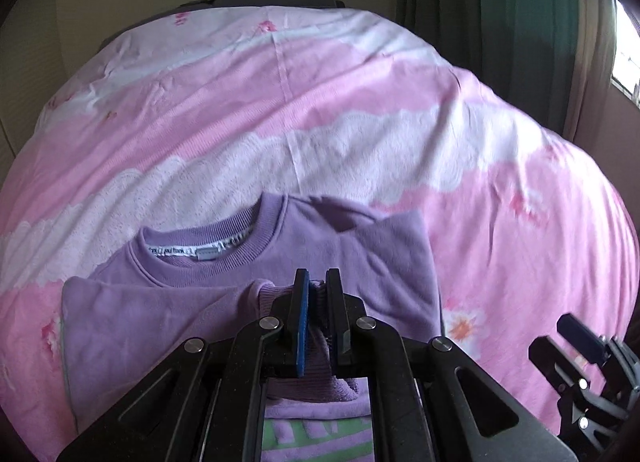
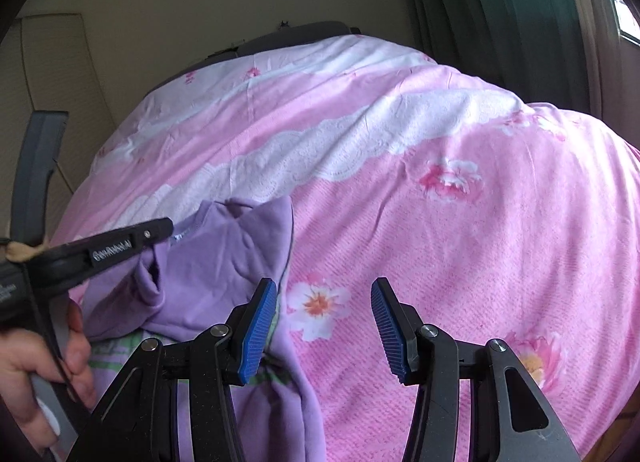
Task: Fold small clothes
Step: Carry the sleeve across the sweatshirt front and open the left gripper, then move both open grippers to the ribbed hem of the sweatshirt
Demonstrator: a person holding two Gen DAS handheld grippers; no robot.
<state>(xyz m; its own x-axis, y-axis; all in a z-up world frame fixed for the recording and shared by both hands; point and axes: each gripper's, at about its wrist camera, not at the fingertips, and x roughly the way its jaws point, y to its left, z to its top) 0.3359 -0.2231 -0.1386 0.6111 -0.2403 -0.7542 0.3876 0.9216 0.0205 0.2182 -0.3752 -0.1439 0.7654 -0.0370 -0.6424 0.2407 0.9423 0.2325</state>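
On the crinkled pink quilt point(image 1: 280, 110) — left tongs point(image 1: 316, 294) clenched on soft lilac sweatshirt's point(image 1: 360, 254) ribbed cuff point(image 1: 318, 290), right tongs point(image 2: 324, 326) released.

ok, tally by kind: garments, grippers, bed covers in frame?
Purple sweatshirt: 1
Grippers: 2, the left gripper clamped on a ribbed sweatshirt edge, the right gripper open over the cover
Pink floral bed cover: 1
Total: 4
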